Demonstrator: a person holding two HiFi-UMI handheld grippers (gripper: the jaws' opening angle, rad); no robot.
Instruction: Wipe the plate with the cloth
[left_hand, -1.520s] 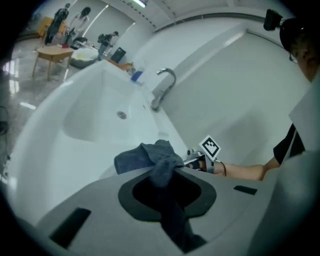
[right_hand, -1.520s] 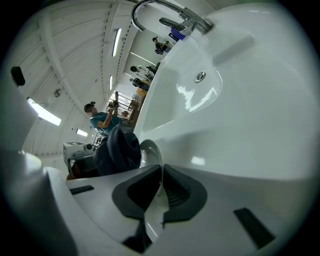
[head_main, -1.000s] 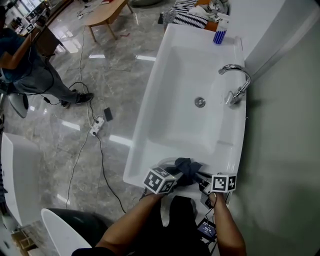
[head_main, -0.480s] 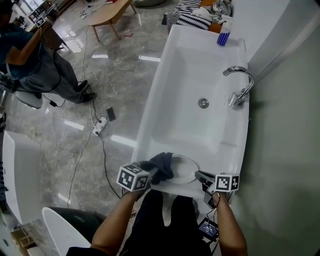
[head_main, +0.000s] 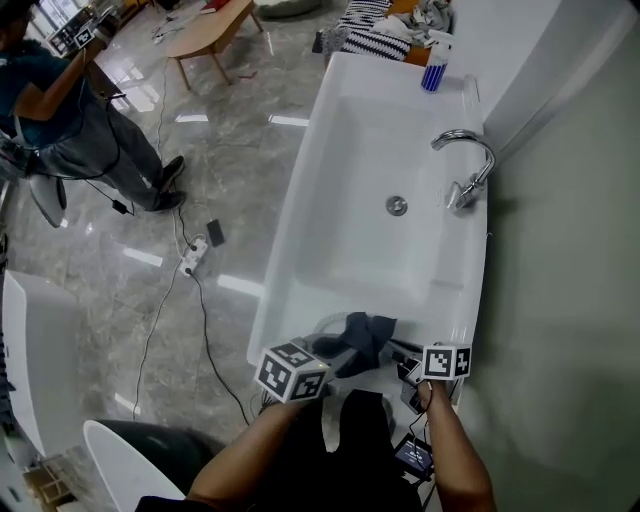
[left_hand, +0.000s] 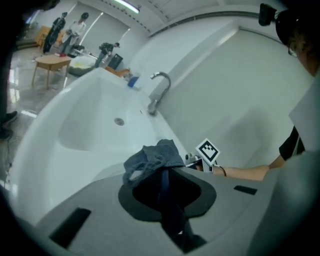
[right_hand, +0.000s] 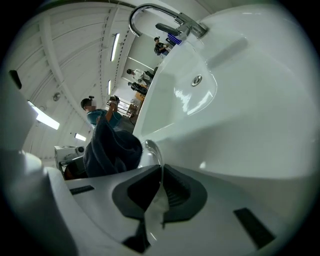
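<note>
The left gripper (left_hand: 165, 187) has its jaws closed on a strip of dark blue-grey cloth (left_hand: 151, 158), whose loose end bunches into a wad just past the tips. The right gripper (right_hand: 160, 175) is pinched nearly shut on the thin rim of the pale plate (right_hand: 151, 149), which it holds on edge. From there the plate reaches toward the cloth wad at the left of the right gripper view. In the head view both grippers sit at the lower centre of the frame, over the near ledge of the long white basin (head_main: 370, 130). The cloth lies against or just above the plate's face; which one cannot be told. The faucet (head_main: 462, 160) stands well apart, toward the upper right. The wiping step looks to be in hand, mid-stroke or between strokes. The next move probably calls for pressing the wad flat on the plate and sweeping across it, while the right gripper braces the rim so the plate neither slips nor tips into the basin.
</note>
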